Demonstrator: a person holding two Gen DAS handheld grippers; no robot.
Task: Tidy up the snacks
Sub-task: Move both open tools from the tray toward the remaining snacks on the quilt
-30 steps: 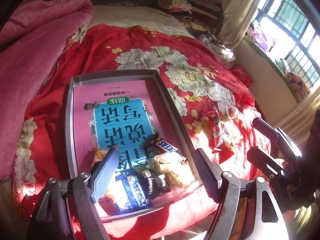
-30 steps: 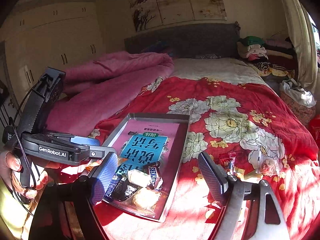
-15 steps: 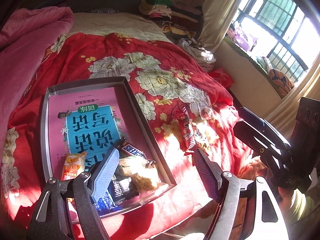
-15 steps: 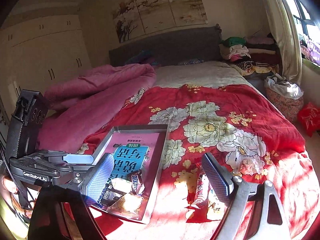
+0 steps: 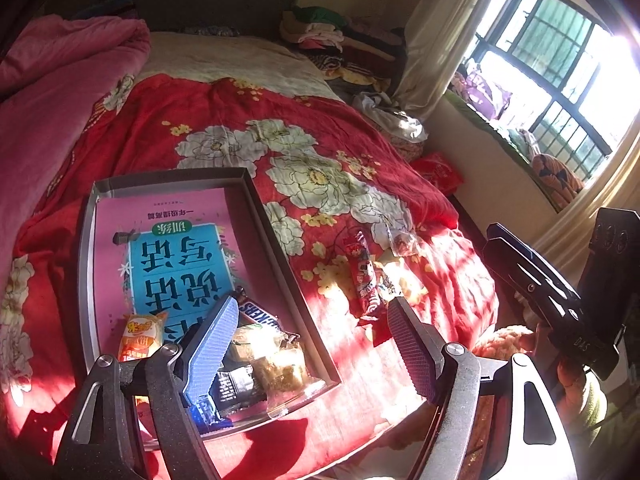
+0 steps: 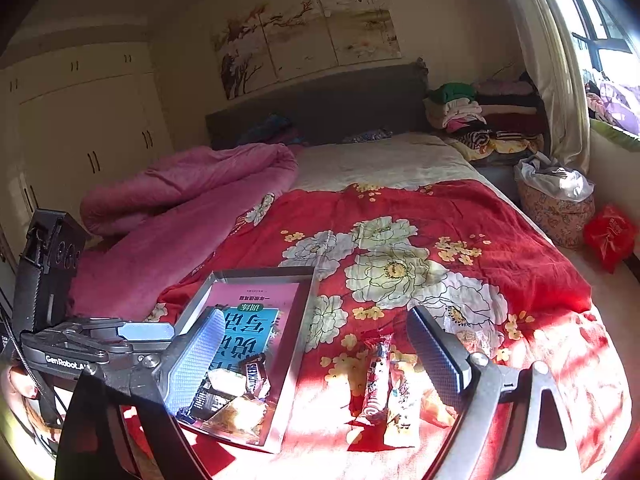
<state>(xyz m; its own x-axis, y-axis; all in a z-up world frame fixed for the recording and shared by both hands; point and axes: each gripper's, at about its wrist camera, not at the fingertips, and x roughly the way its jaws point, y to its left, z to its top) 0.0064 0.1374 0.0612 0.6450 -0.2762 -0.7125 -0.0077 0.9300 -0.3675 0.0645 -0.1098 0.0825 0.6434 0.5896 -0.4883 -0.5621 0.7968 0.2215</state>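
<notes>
Right tongs [image 6: 316,356] wider — probably "SNICKERS" [image 6: 256,372]

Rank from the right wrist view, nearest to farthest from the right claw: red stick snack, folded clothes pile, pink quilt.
1. red stick snack: on the bedspread, between the opening, empty right claw fingers.
2. pink quilt: bunched mid-bed, left.
3. folded clothes pile: by the headboard, far right.

one tray [image 5: 256,200], one book [image 5: 176,240], two tools [image 5: 312,320] [image 6: 316,344]
</notes>
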